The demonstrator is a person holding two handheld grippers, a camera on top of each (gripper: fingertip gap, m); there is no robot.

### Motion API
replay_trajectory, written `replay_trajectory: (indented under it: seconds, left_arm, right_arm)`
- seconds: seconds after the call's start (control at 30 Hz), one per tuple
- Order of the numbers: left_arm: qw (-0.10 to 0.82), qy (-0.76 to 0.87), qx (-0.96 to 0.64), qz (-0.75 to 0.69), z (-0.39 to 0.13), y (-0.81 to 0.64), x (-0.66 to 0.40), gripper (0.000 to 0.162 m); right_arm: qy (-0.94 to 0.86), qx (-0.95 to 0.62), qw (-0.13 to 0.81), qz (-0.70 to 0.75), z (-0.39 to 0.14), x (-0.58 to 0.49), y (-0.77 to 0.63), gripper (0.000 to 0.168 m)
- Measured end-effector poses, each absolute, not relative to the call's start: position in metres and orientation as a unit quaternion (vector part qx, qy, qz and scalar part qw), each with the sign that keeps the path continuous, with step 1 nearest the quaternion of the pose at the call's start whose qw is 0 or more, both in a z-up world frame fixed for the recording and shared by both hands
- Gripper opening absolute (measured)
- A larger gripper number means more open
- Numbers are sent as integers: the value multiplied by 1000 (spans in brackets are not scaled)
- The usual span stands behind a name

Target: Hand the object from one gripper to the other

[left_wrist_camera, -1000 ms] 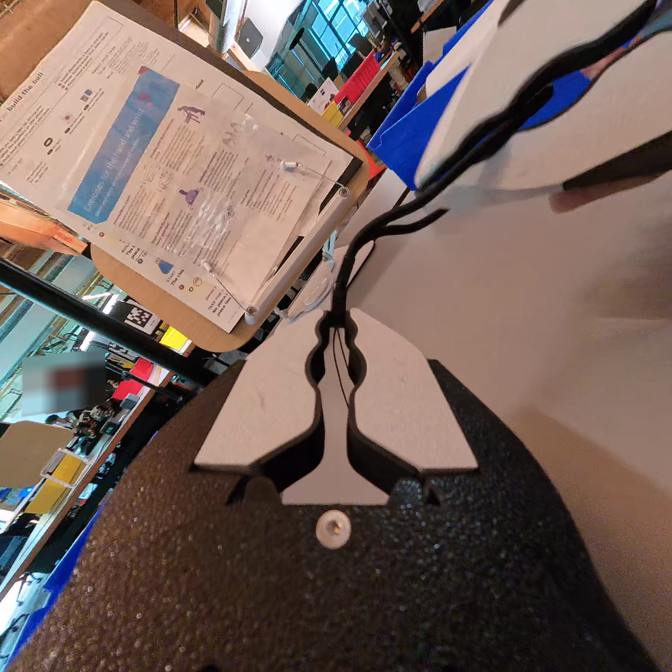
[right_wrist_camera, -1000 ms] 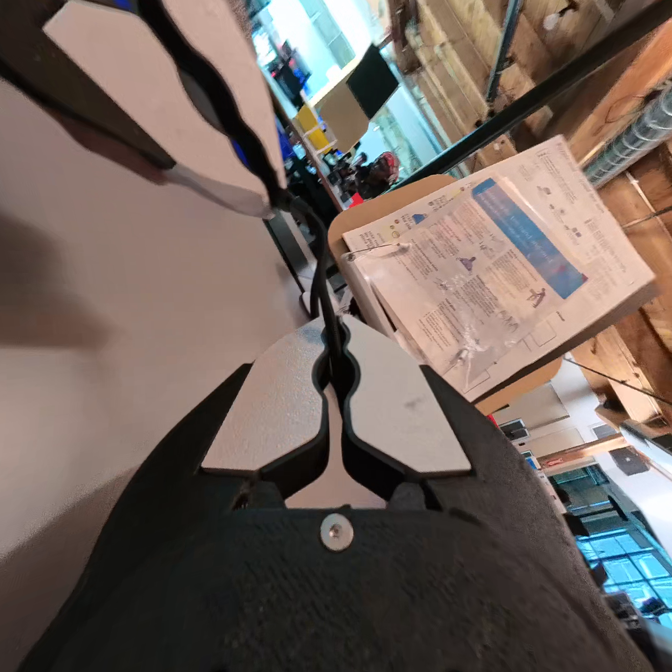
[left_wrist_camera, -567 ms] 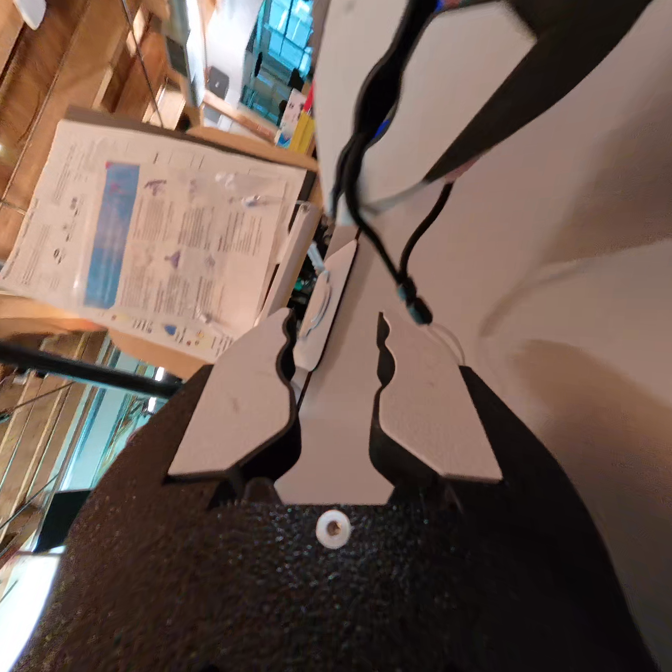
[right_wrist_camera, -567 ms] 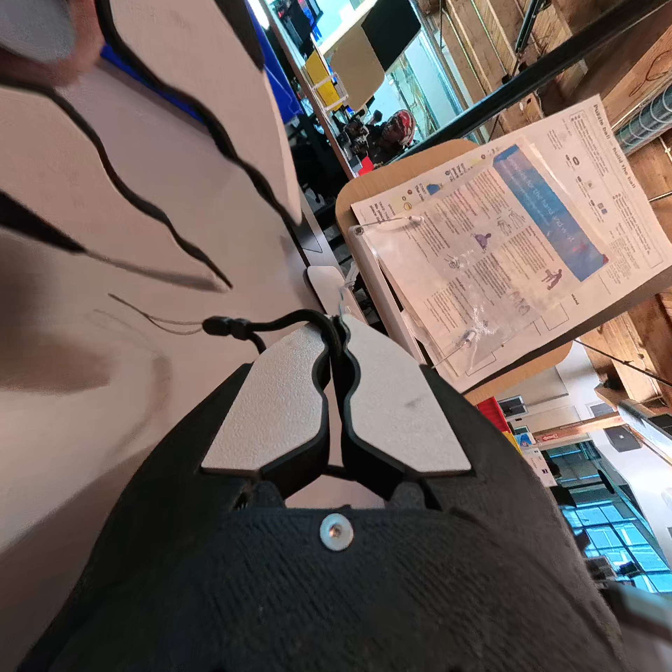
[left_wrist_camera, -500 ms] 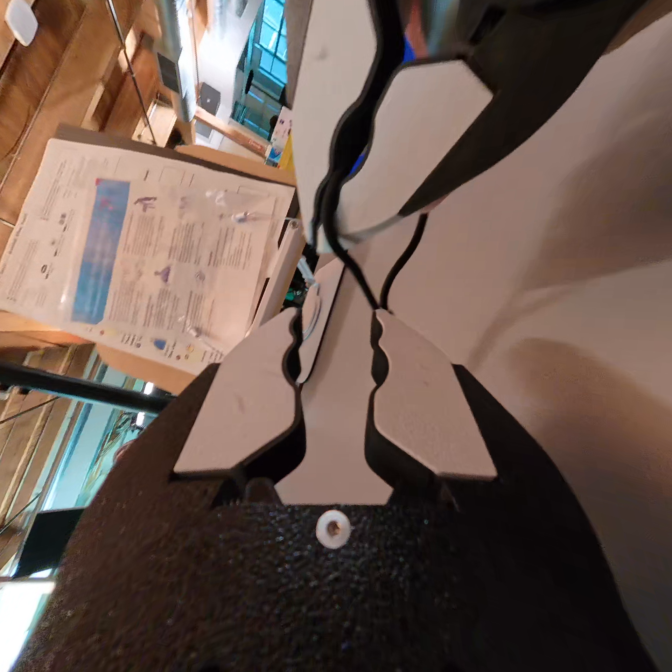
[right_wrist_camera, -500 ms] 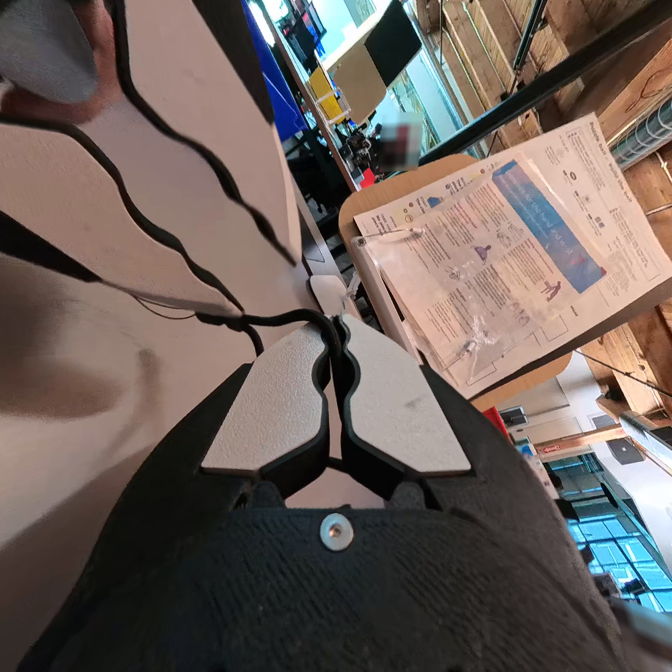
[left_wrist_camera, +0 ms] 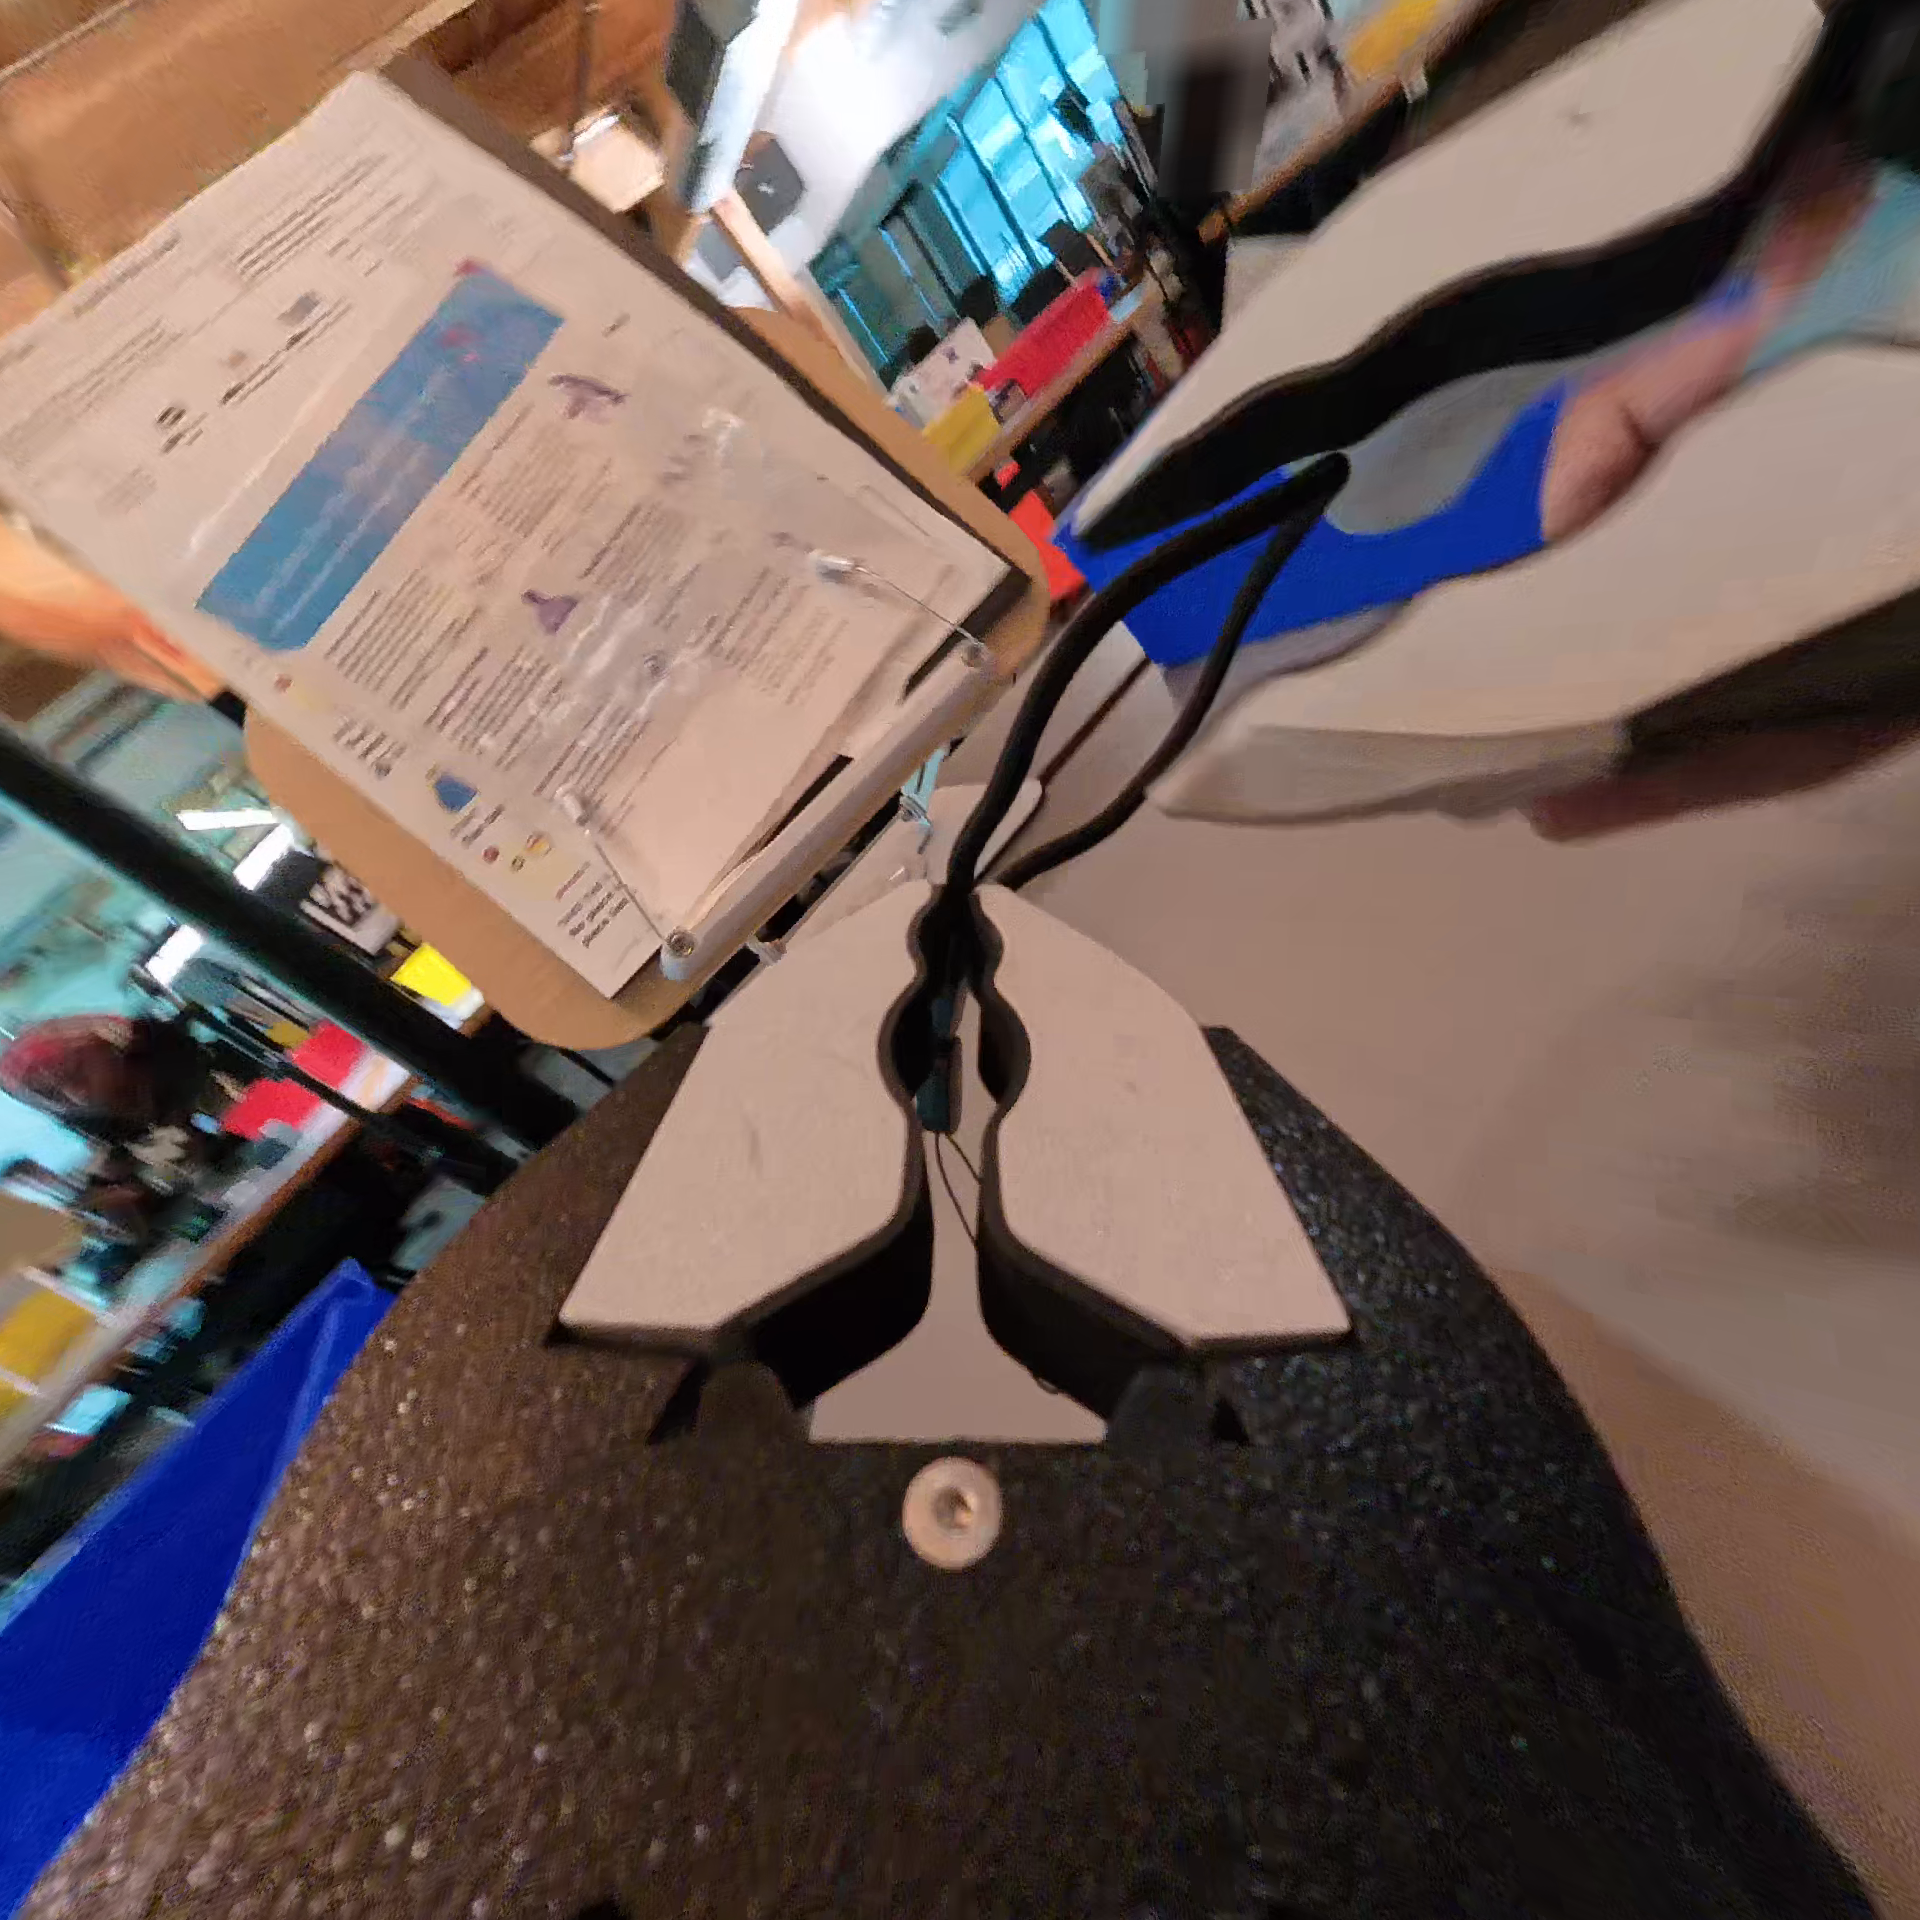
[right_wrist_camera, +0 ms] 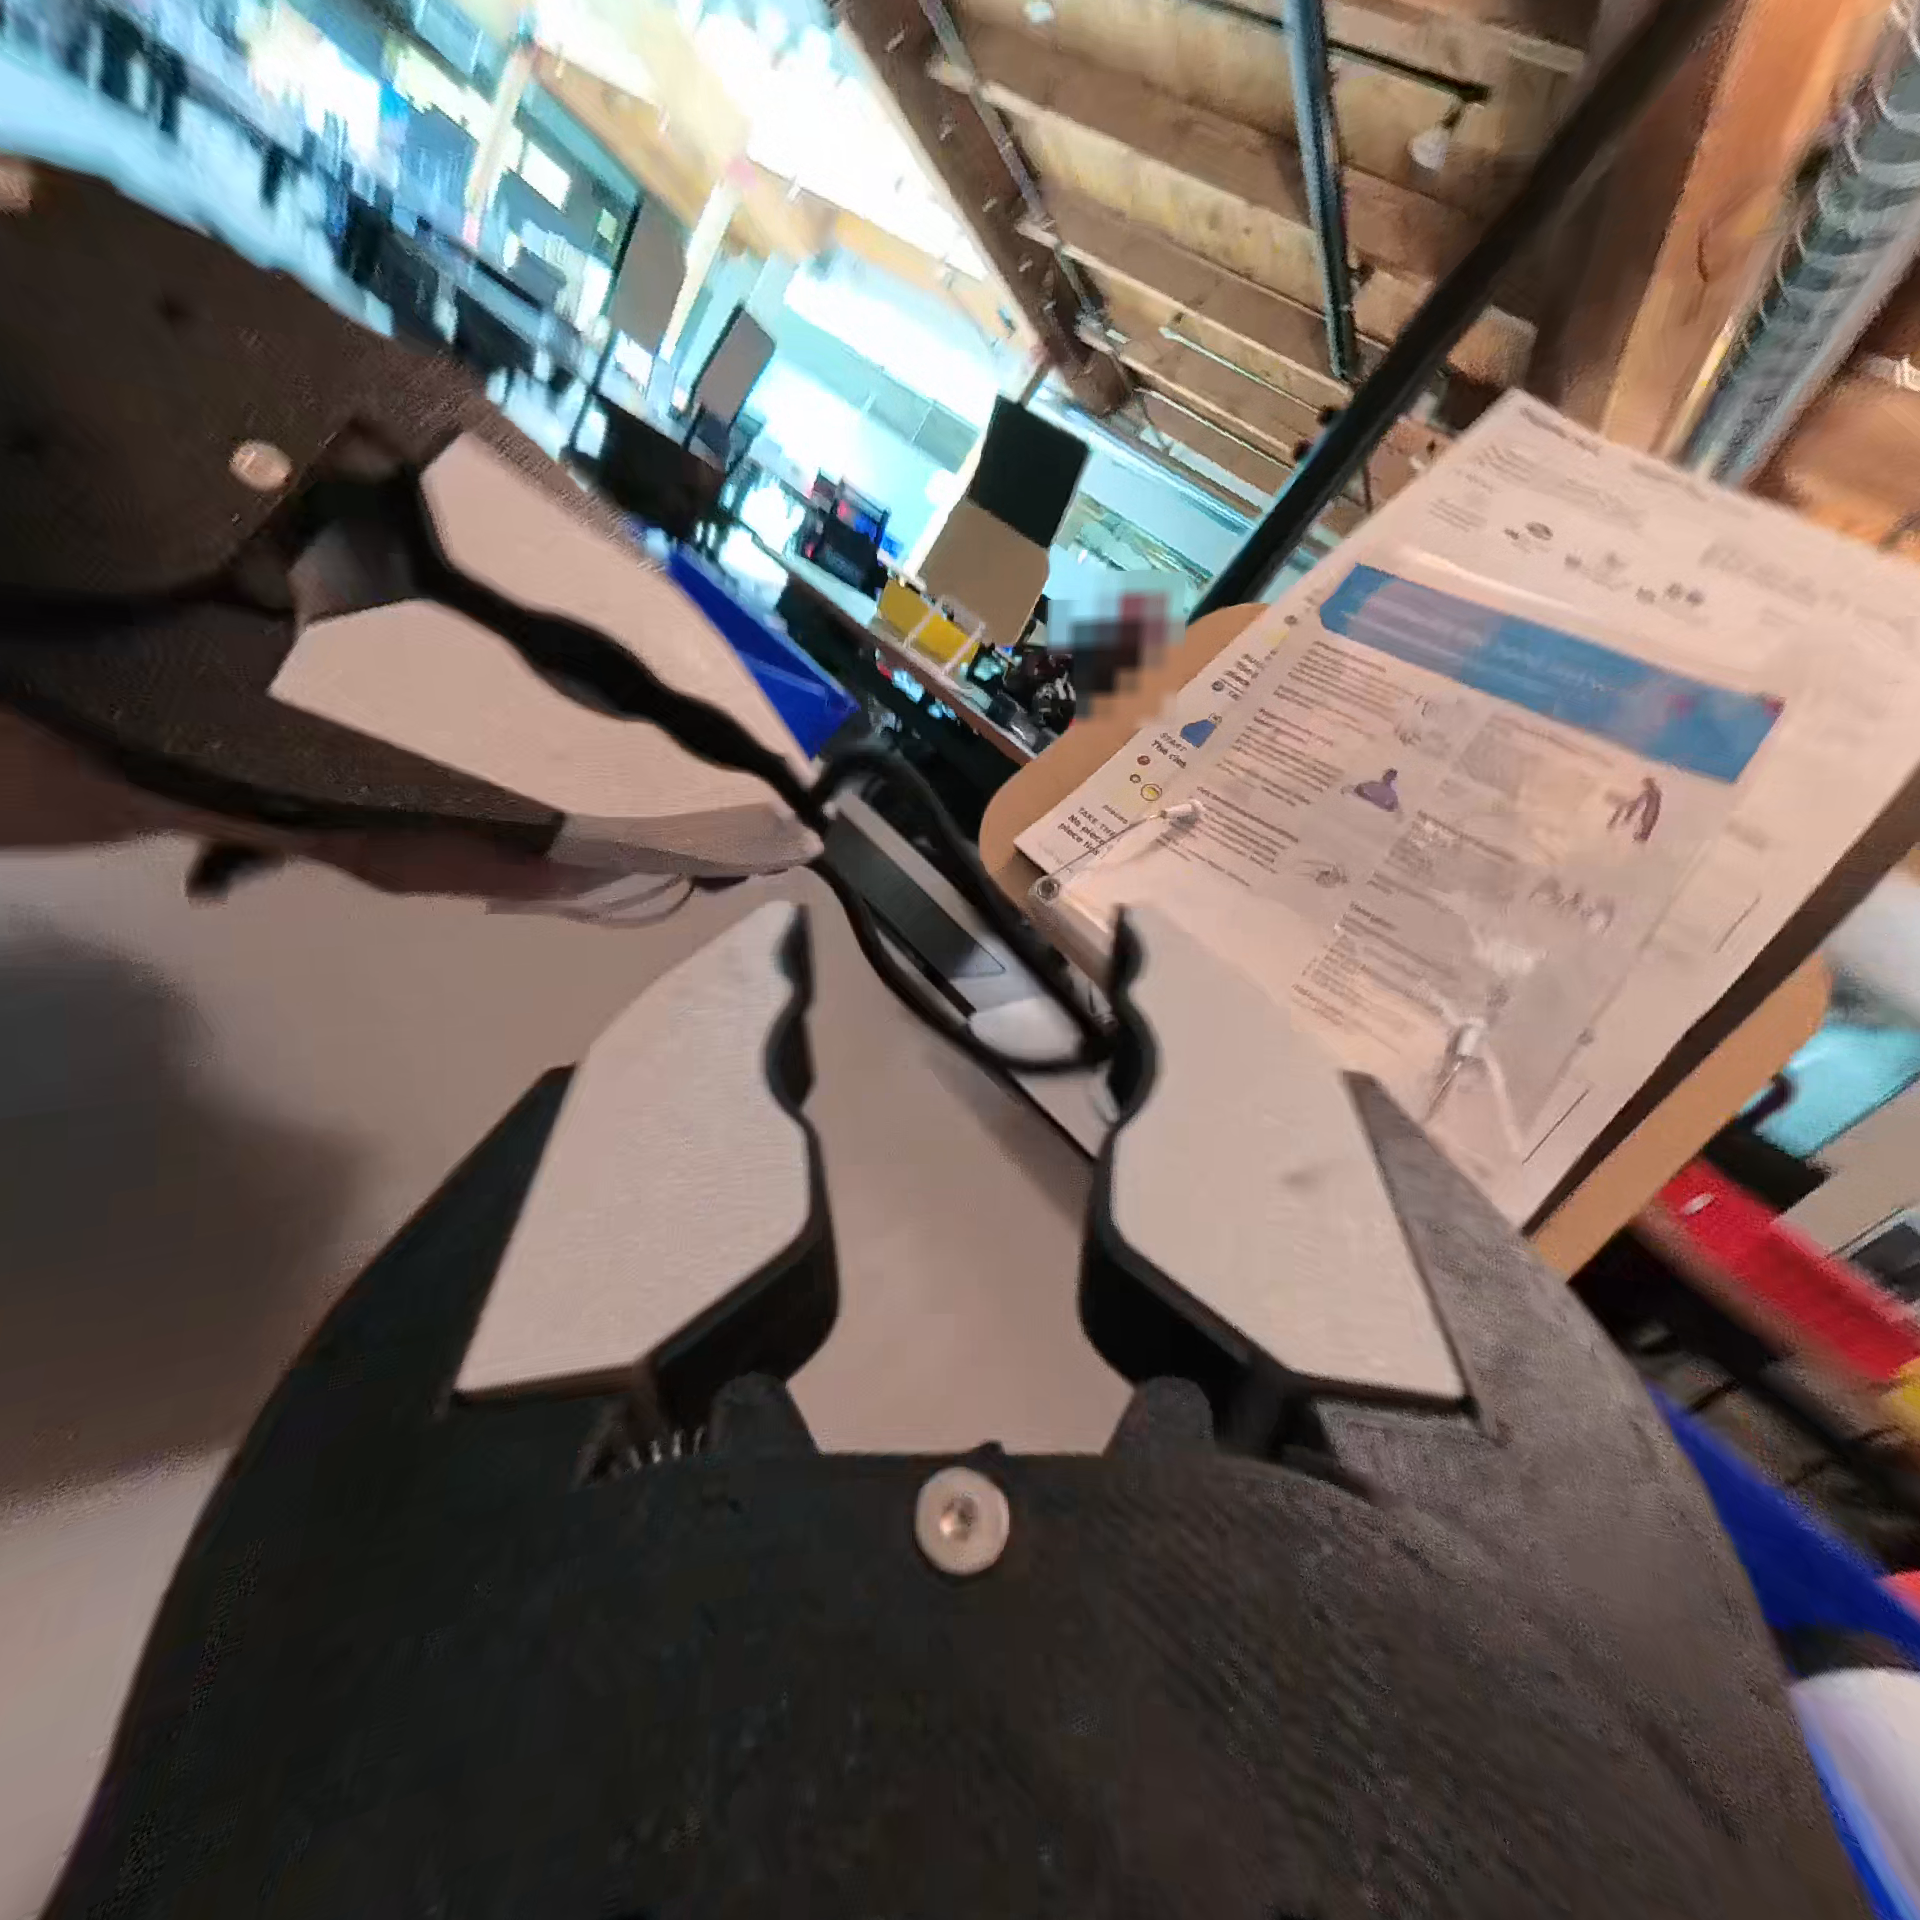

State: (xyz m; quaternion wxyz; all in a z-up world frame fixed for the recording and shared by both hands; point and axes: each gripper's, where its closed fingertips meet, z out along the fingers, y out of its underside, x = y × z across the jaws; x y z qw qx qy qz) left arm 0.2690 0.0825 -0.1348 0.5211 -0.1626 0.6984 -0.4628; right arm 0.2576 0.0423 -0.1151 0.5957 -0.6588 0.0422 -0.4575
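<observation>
A thin black cord loop point(left_wrist_camera: 1013, 748) is the object. My left gripper point(left_wrist_camera: 956, 914) is shut on one end of it, and the rest arches up toward my right gripper point(left_wrist_camera: 1132, 655), which is close at the upper right. In the right wrist view my right gripper point(right_wrist_camera: 956, 925) is open, and the cord point(right_wrist_camera: 1049, 1065) sags between its fingers against the inner side of the right finger, not clamped. The left gripper point(right_wrist_camera: 805, 826) shows at the upper left there, shut, with the cord running from its tips.
A wooden board with printed sheets under a clear cover point(left_wrist_camera: 540, 540) stands just behind, also in the right wrist view point(right_wrist_camera: 1507, 831). The white table point(left_wrist_camera: 1455, 1039) lies below. Blue bins point(left_wrist_camera: 156, 1558) sit at the table's edge. A black pole point(left_wrist_camera: 260, 935) runs behind the board. About 5 cm separates my left fingertips from my right.
Half a second ago my right gripper held the cord and my left was open. Now my left gripper has shut on the cord and my right has opened.
</observation>
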Motion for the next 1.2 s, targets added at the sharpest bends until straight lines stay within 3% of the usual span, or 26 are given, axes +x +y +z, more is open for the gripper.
replay_trajectory:
  seconds: [0.07, 0.17, 0.27, 0.4, 0.47, 0.53, 0.7, 0.73, 0.8, 0.9, 1.0, 1.07, 1.13, 1.2]
  left_arm:
    - [458, 669, -212, -546, -125, 86, 267, 1]
    - [304, 606, -267, -685, -112, 83, 260, 1]
    - [177, 552, -273, -768, -102, 80, 252, 1]
    - [86, 526, -259, -806, -99, 71, 243, 1]
    - [71, 531, -250, -807, -99, 66, 239, 1]
    - [64, 536, -240, -807, -99, 61, 236, 1]
    - [115, 548, -268, -784, -107, 71, 247, 3]
    - [139, 557, -278, -770, -111, 73, 252, 7]
    - [169, 578, -297, -741, -121, 74, 259, 31]
    - [105, 597, -311, -732, -131, 57, 255, 46]
    - [5, 558, -329, -762, -129, 46, 249, 44]
    - [-41, 526, -334, -781, -125, 48, 248, 34]
    - [-58, 505, -337, -792, -122, 54, 250, 16]
    - [-49, 515, -326, -791, -122, 56, 249, 12]
  right_arm:
    - [82, -651, 640, -401, -111, 259, 42, 73]
    - [113, -647, 700, -281, -114, 253, 50, 75]
    - [121, -644, 736, -168, -120, 241, 61, 49]
    - [126, -646, 740, -138, -128, 237, 71, 30]
    - [107, -665, 721, -161, -135, 235, 75, 26]
    - [92, -672, 711, -188, -137, 235, 76, 12]
    - [108, -677, 674, -277, -135, 251, 64, 9]
    - [119, -678, 650, -321, -135, 259, 56, 8]
    - [117, -685, 576, -430, -137, 273, 41, 8]
    - [69, -677, 517, -520, -133, 273, 39, 8]
    - [23, -679, 482, -553, -136, 266, 50, 8]
    - [-5, -677, 464, -571, -136, 262, 55, 8]
    - [-19, -675, 456, -579, -136, 260, 57, 8]
    - [-19, -676, 468, -569, -137, 258, 59, 7]
